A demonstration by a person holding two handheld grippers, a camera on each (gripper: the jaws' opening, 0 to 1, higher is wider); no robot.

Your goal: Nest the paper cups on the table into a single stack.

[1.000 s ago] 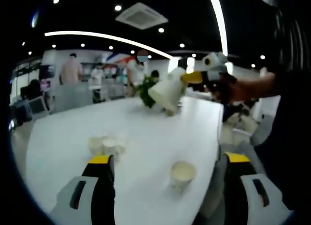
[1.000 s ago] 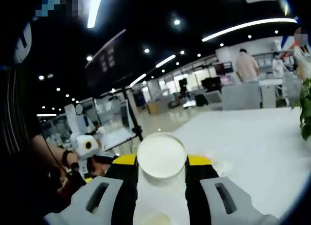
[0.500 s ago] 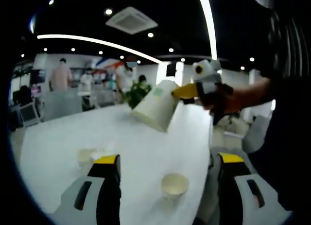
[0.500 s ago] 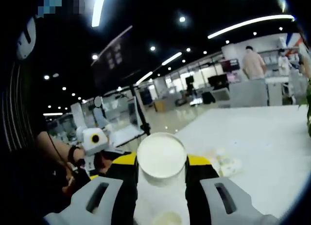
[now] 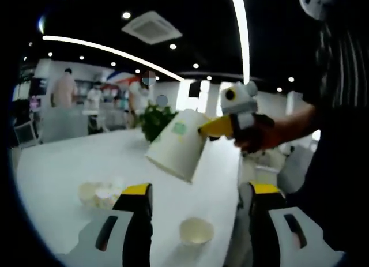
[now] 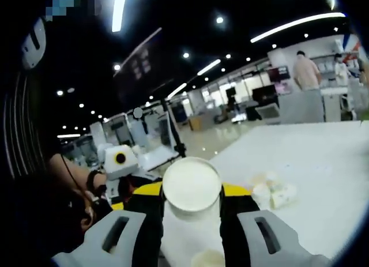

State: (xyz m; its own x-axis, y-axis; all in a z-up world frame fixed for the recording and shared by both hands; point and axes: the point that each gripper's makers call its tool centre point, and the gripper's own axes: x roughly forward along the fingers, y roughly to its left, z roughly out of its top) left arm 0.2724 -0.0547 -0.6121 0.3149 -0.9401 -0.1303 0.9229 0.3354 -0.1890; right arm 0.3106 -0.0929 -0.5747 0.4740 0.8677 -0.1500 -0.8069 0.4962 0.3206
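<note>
Above the long white table [image 5: 69, 157], the right gripper [image 6: 191, 205] holds a white paper cup [image 5: 176, 145] clamped between its two yellow-tipped jaws. In the right gripper view that cup's flat base faces the camera, and in the left gripper view it hangs in the air, tilted, mouth angled down toward the table, well clear of any other cup.

The left gripper [image 5: 196, 192] stands with its jaws wide apart and nothing between them. A single cream paper cup [image 5: 195, 230] sits upright on the table between and just beyond those jaws, mouth up; the same cup appears to be the pale rim at the bottom edge of the right gripper view, though it is too cut off there to be sure. Further out lies a small cluster of pale paper cups [image 5: 97, 194], also seen in the right gripper view [image 6: 273, 192]; the blur hides how many there are and whether any are already nested.

As a judgement, the task is at an early-to-middle stage: one cup is lifted and ready to be dropped into another, nothing visible yet forms a single stack, and the lone cup and the cluster remain to be gathered.
</note>
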